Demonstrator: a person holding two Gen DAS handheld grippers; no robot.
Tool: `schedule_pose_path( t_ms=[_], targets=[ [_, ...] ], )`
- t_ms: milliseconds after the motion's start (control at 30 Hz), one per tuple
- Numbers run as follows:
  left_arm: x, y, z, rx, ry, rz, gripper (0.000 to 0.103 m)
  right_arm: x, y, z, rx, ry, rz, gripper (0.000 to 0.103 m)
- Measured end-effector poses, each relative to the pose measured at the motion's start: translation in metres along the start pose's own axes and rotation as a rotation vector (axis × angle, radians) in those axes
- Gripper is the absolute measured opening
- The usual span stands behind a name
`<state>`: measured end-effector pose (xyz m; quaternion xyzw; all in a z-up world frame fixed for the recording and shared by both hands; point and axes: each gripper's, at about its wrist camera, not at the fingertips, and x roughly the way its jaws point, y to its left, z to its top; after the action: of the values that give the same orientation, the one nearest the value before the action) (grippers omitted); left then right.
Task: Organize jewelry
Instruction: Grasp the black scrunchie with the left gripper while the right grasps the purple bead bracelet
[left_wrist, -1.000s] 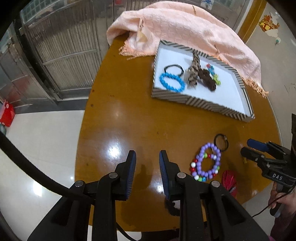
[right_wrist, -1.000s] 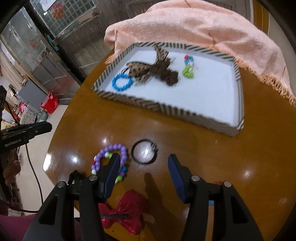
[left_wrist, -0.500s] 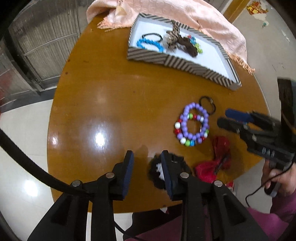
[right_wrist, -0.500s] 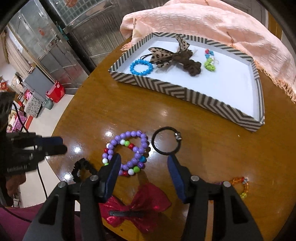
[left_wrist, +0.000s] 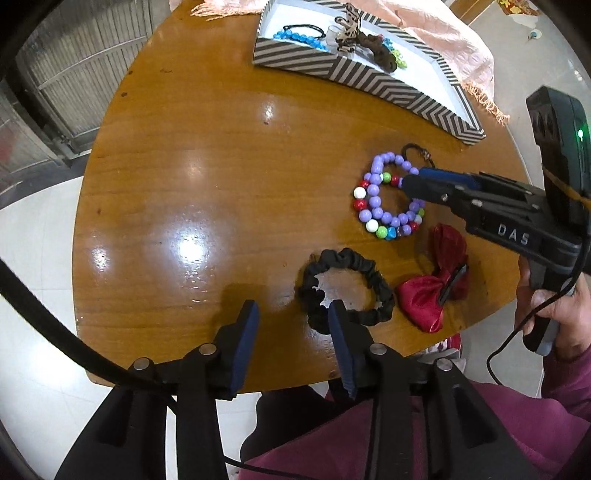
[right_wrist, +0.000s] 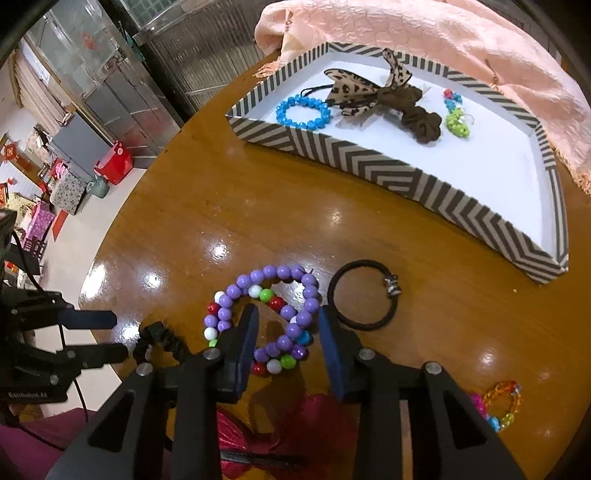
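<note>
the right gripper (right_wrist: 288, 325) hangs low over the purple bead bracelet (right_wrist: 271, 317) with its jaws parted, straddling the near side of the loop but not pinched on it. just behind the right finger lies a thin black hair tie (right_wrist: 364, 299); a red bow (right_wrist: 295, 432) sits under the gripper body and a small orange bead ring (right_wrist: 504, 400) lies off to the right. the left gripper (left_wrist: 291, 314) is also spread and holds nothing, its right finger over the rim of the black scrunchie (left_wrist: 345, 291) near the table (left_wrist: 207, 173) edge. farther back, the striped tray (right_wrist: 369, 166) holds a blue bracelet (right_wrist: 303, 112), a leopard bow (right_wrist: 354, 90), a brown scrunchie (right_wrist: 421, 120) and green beads (right_wrist: 458, 123) — a peach cloth (right_wrist: 424, 33) is draped behind it.
</note>
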<state>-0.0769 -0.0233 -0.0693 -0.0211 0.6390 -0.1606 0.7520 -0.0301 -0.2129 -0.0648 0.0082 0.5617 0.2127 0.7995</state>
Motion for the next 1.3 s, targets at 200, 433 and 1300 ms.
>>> schedule_pose_path(
  t_ms=[200,433,1300],
  targets=[
    [0.006,-0.004,0.005,0.011,0.008,-0.001,0.038,0.005,-0.004,0.006,0.015,-0.002,0.005,0.03],
    [0.017,-0.009,0.01,0.027,0.037,0.024,0.038,0.01,-0.003,0.008,-0.009,0.021,0.001,0.017],
    [-0.028,-0.006,0.038,0.032,-0.132,0.015,0.01,-0.074,0.001,0.037,-0.033,-0.155,0.079,0.01]
  ],
)
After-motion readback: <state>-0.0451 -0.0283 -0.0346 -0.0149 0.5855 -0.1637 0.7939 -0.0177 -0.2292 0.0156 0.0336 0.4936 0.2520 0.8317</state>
